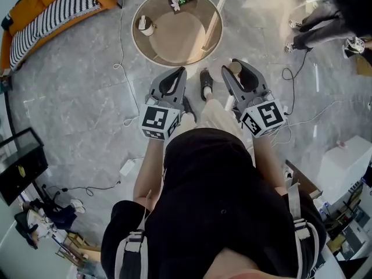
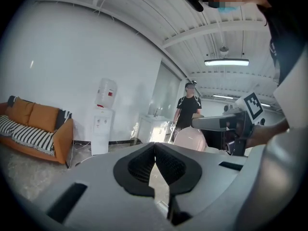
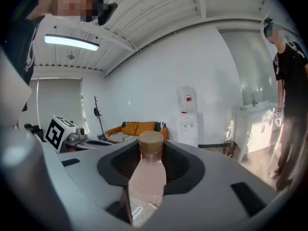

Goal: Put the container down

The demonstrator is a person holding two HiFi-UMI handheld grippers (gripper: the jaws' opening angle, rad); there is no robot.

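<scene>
One bottle [image 3: 147, 177] was clamped between the right gripper's [image 3: 152, 154] fingers, probably for carrying to the table [image 1: 174, 36] well ahead of them; left gripper's [image 2: 155, 163] fingers were pressed together, empty.

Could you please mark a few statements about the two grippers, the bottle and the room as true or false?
1. The right gripper holds a bottle. True.
2. The left gripper is open around a cup. False: its jaws are together with nothing between them.
3. The bottle stands on the round table. False: it is in the right gripper, off the table.
4. An orange sofa is at the upper left of the head view. True.
5. The bottle has no cap. False: a brownish cap sits on its neck.
</scene>
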